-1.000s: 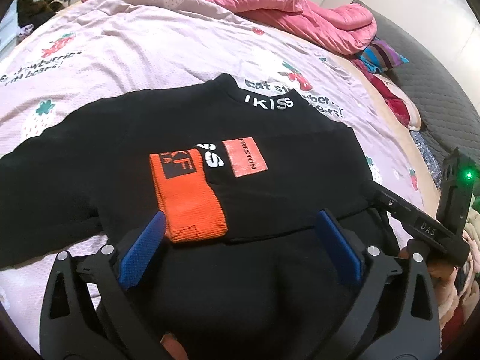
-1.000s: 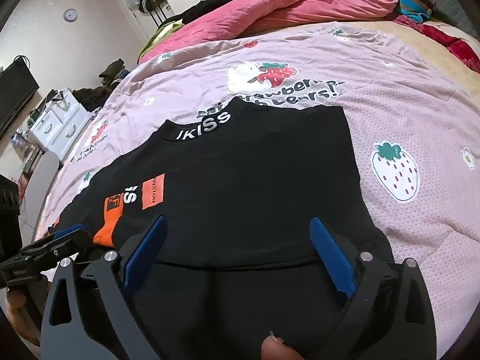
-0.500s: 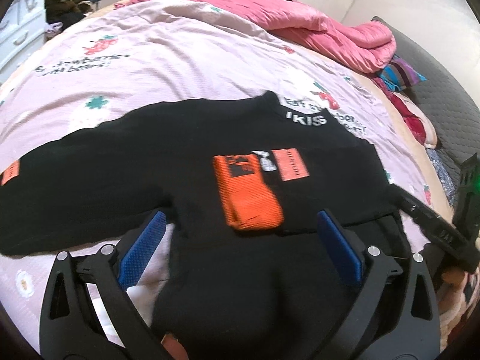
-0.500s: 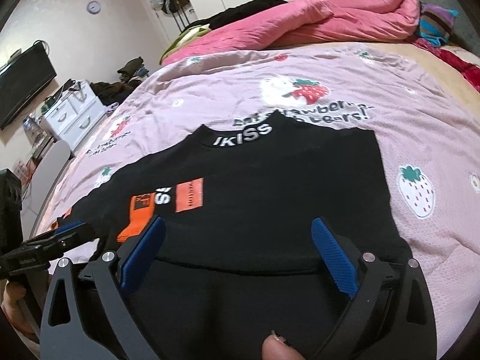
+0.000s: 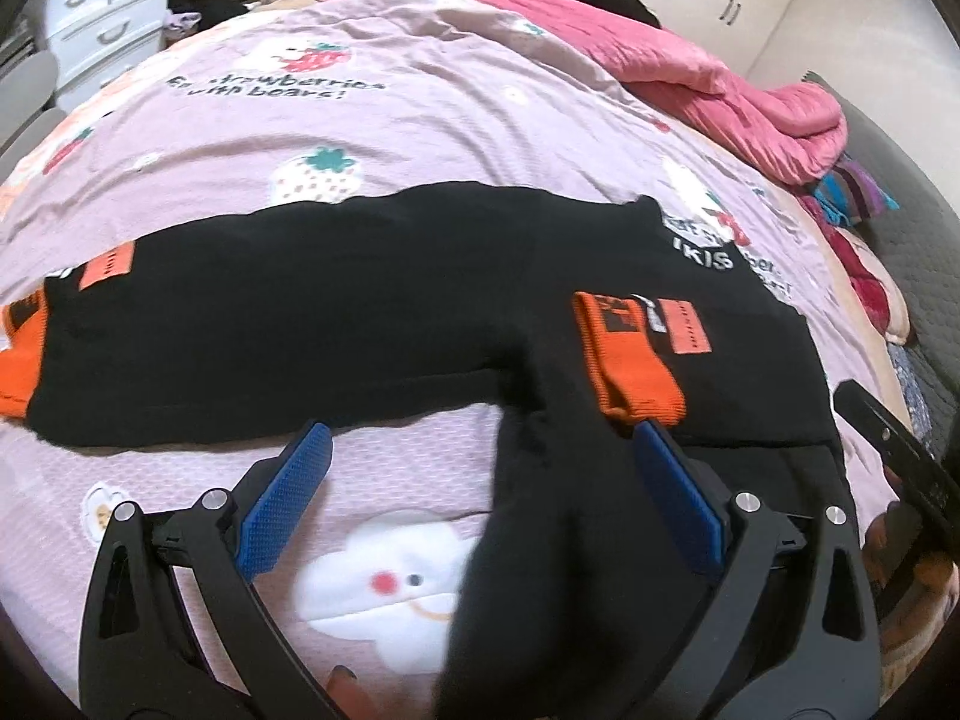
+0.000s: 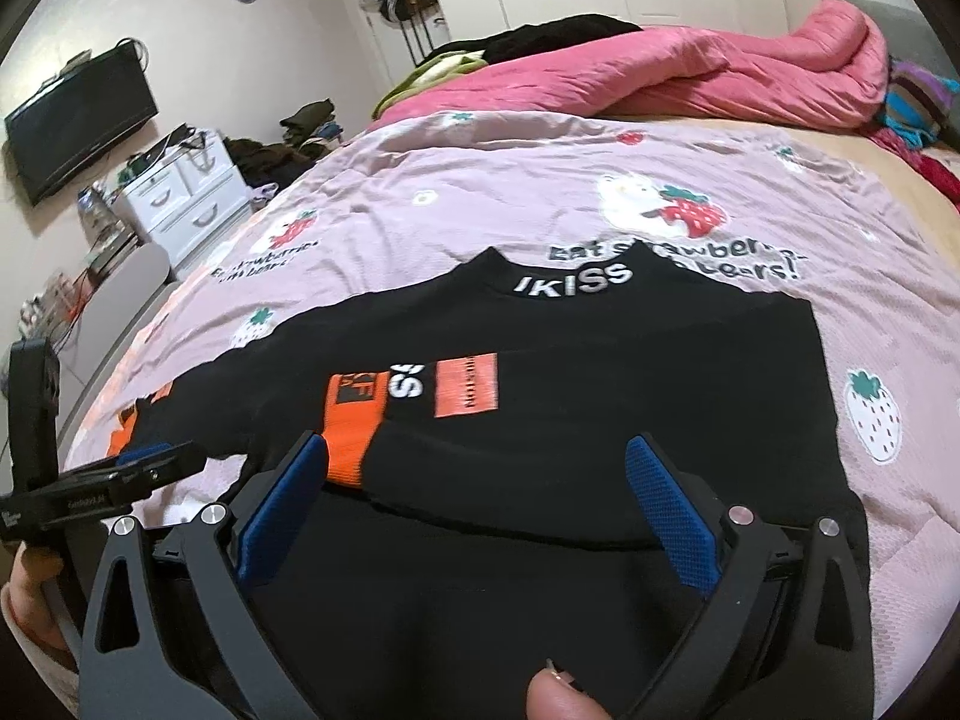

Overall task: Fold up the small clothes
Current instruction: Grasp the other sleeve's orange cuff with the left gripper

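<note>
Sweater: a black sweater (image 5: 372,312) lies flat on the bed (image 5: 420,120), collar away from both claws; one orange-cuffed sleeve (image 5: 624,360) is folded across its chest, the other stretched out left
Left claw (image 5: 474,498): wide apart, holding nothing; hem area between its blue pads, seemingly just above the cloth
Right claw (image 6: 480,510): wide apart, empty; over the lower body of the sweater

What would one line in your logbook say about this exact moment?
task: fold sweater | sweater: flat on bed, one sleeve folded over chest, other sleeve spread out | left gripper: open | right gripper: open
</note>
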The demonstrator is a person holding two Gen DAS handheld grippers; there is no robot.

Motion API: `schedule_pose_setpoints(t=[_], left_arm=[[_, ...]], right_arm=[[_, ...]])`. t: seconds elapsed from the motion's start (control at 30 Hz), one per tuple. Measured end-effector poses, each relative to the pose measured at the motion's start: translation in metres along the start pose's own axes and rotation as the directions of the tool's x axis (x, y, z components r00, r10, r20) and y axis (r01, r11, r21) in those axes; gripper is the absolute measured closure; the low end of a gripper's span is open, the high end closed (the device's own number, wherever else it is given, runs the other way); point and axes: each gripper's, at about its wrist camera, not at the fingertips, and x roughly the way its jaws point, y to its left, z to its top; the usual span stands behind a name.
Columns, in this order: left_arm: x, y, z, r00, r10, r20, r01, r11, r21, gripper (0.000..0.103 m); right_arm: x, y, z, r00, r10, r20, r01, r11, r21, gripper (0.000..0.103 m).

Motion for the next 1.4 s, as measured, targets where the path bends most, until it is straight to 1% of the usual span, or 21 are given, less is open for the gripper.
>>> schedule_pose_setpoints(t=[0.23,0.37,0.47,0.53,0.57,0.7,0.87,0.9,0.97,1.03,1.17,1.3,1.4], left_arm=[[-0.010,0.018,0.000,0.999,0.034,0.035,-0.033,0.999,-0.042,0.009],[-0.010,0.036,0.002,0.998,0.048,0.037,-0.044,0.993,-0.109,0.009],[-0.015,0.050,0.003,0.997,0.058,0.056,-0.048,0.985,-0.167,0.009],[-0.018,0.058,0.004,0.994,0.090,0.066,-0.075,0.977,-0.200,0.009],[-0.019,0.065,0.005,0.991,0.114,0.067,-0.097,0.970,-0.225,0.009],[-0.027,0.084,0.007,0.983,0.163,0.086,-0.132,0.949,-0.287,0.009],[-0.047,0.102,0.012,0.960,0.239,0.147,-0.178,0.924,-0.339,0.009],[-0.050,0.106,0.013,0.954,0.259,0.152,-0.194,0.917,-0.348,0.009],[-0.053,0.116,0.013,0.947,0.285,0.148,-0.212,0.902,-0.376,0.009],[-0.055,0.128,0.012,0.943,0.300,0.144,-0.214,0.879,-0.426,0.009],[-0.057,0.145,0.008,0.941,0.315,0.126,-0.222,0.853,-0.473,0.009],[-0.056,0.157,0.006,0.942,0.314,0.115,-0.216,0.833,-0.510,0.009],[-0.053,0.169,0.004,0.939,0.331,0.093,-0.233,0.811,-0.537,0.009]], right_arm=[[0.002,0.026,-0.003,1.000,0.004,0.016,-0.003,0.997,-0.074,0.004],[0.005,0.040,-0.004,0.999,0.039,0.006,-0.038,0.995,-0.089,0.004],[0.006,0.048,-0.004,0.998,0.065,0.002,-0.065,0.994,-0.092,0.004],[0.007,0.054,-0.003,0.996,0.084,-0.003,-0.084,0.992,-0.095,0.004],[0.007,0.057,-0.003,0.996,0.088,-0.003,-0.088,0.991,-0.096,0.004],[0.009,0.068,-0.003,0.994,0.111,-0.007,-0.111,0.988,-0.105,0.004],[0.016,0.084,-0.002,0.990,0.137,-0.034,-0.140,0.983,-0.121,0.004],[0.018,0.088,-0.003,0.989,0.139,-0.039,-0.143,0.981,-0.128,0.004],[0.021,0.097,-0.002,0.988,0.145,-0.049,-0.150,0.978,-0.146,0.004],[0.023,0.104,0.000,0.987,0.150,-0.052,-0.157,0.975,-0.159,0.004],[0.024,0.122,0.009,0.981,0.192,-0.035,-0.195,0.965,-0.176,0.004],[0.034,0.141,0.017,0.971,0.224,-0.083,-0.236,0.952,-0.194,0.004],[0.042,0.155,0.016,0.972,0.201,-0.118,-0.224,0.947,-0.230,0.004]])
